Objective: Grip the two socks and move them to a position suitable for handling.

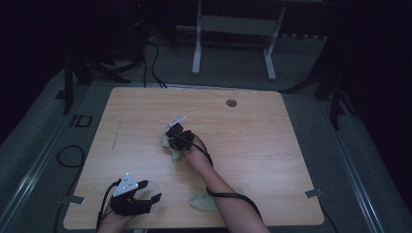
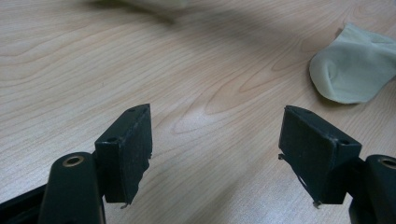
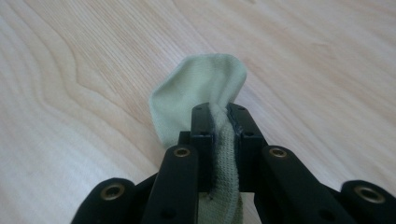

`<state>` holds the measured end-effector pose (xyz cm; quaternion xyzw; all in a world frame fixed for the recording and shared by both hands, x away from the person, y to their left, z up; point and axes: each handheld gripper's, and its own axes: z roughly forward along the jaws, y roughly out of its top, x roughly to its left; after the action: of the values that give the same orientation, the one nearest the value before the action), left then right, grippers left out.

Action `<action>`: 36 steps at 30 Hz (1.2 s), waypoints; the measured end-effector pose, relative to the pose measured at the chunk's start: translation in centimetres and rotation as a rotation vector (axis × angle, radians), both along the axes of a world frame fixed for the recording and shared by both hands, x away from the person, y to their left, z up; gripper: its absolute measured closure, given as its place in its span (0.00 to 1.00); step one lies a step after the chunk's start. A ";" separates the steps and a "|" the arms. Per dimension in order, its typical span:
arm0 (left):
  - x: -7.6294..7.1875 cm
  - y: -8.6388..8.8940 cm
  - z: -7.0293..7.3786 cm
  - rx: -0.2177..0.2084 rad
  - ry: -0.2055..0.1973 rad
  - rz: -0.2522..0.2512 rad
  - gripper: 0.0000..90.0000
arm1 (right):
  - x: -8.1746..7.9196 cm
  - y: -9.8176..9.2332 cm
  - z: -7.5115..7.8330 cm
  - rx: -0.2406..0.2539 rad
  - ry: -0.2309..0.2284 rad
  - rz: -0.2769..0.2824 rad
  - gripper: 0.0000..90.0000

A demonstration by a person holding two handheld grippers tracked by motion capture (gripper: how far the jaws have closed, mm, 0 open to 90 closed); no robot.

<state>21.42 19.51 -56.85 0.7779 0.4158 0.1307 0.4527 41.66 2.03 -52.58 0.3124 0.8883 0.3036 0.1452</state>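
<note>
While left tongs point(image 2: 215, 154) gape, right tongs point(image 3: 223, 122) pinch sock point(image 3: 198, 93).

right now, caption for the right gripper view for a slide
Right tool shut on a pale green sock, its free end resting on the wooden table.

two pale green socks point(image 1: 173, 148) point(image 1: 204, 200), two grippers point(image 1: 170, 138) point(image 1: 148, 191)

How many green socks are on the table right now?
2: one sock clamped in the right tool mid-table, the other sock lying near the front edge, partly under the right forearm.
</note>
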 end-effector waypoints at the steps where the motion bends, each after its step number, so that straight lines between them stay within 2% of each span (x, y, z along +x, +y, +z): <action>1: 0.0 0.0 0.0 0.000 -0.001 0.001 0.29 | -0.1 -0.5 0.5 -0.002 -0.006 0.006 0.91; 4: 0.0 -0.2 0.0 0.008 0.001 0.003 0.29 | -0.5 -1.9 1.6 -0.005 -0.011 0.013 0.91; 11: 0.1 -0.4 -0.2 0.011 0.010 0.005 0.29 | -1.8 -5.9 3.7 0.034 -0.016 0.014 0.91; 14: 0.1 -0.5 -0.1 0.004 0.017 -0.004 0.29 | -2.4 -7.6 4.2 0.047 -0.028 0.003 0.91; 20: -0.1 -1.0 0.2 0.011 0.003 0.000 0.29 | -3.9 -11.4 5.2 0.044 -0.058 -0.006 0.91; 24: -0.1 -1.1 0.1 -0.002 0.001 -0.007 0.29 | -5.1 -13.4 5.7 0.057 -0.077 -0.011 0.91; 31: -0.2 -1.4 0.0 -0.001 -0.003 -0.014 0.29 | -7.2 -16.0 5.2 0.075 -0.093 -0.017 0.91; 36: -0.2 -1.6 0.0 -0.006 0.001 -0.025 0.29 | -7.9 -16.9 3.7 0.074 -0.076 0.001 0.91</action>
<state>21.21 17.90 -56.89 0.7818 0.4065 0.1234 0.4563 33.80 -14.85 -48.91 0.3055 0.8705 0.3478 0.1672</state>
